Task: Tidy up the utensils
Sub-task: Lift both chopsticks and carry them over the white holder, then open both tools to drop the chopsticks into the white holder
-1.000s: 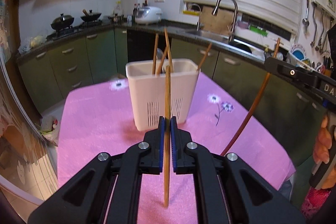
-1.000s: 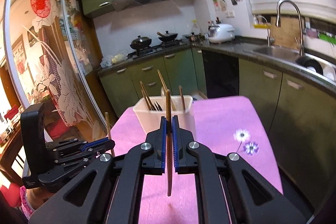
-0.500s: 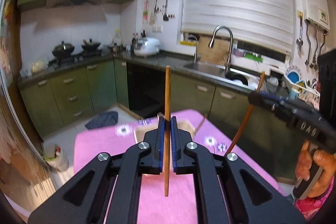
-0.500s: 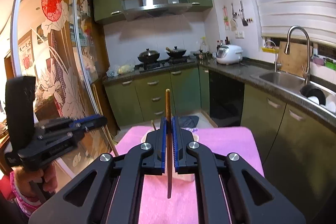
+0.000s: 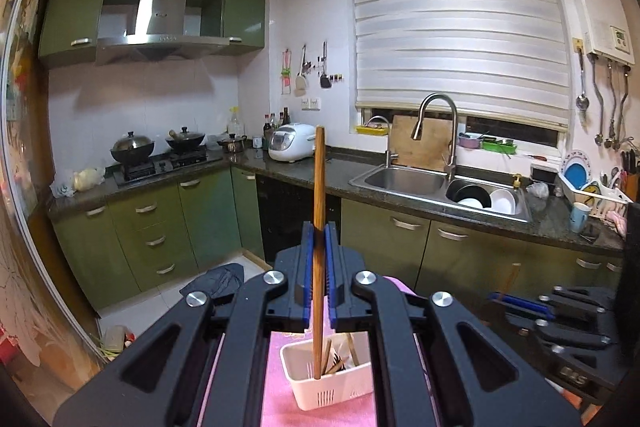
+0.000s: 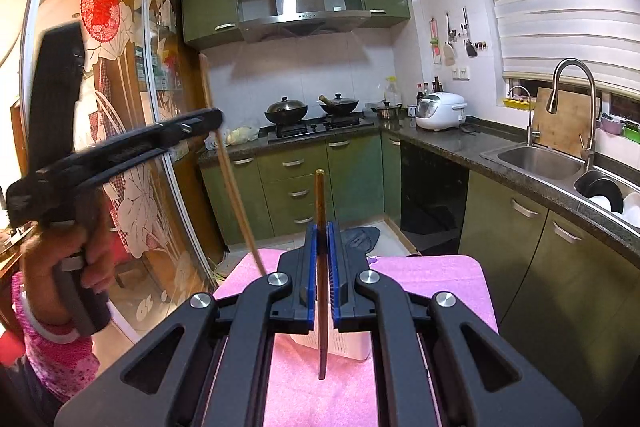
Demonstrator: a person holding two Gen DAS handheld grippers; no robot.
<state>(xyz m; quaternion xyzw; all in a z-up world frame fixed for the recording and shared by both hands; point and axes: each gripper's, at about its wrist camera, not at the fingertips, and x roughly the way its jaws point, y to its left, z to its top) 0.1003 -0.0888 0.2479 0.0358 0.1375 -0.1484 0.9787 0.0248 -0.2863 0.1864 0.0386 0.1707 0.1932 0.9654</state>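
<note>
My left gripper (image 5: 317, 235) is shut on a brown wooden chopstick (image 5: 319, 187), held upright; its lower end hangs over the white slotted utensil holder (image 5: 332, 385), which holds several chopsticks. My right gripper (image 6: 320, 235) is shut on a darker chopstick (image 6: 320, 199), also upright, just in front of the same holder (image 6: 348, 345). In the right wrist view the left gripper (image 6: 216, 123) shows at left, raised, with its chopstick (image 6: 236, 195) slanting down. The right gripper (image 5: 496, 297) shows low at the right of the left wrist view.
The holder stands on a table with a pink cloth (image 6: 432, 271). Behind are green cabinets (image 6: 296, 183), a stove with pots (image 6: 312, 107), a sink (image 5: 408, 181) and a glass sliding door (image 6: 132, 155) at left.
Both grippers have risen high above the table with their chopsticks. The holder has dropped from the middle of both views to the bottom, under the fingers.
</note>
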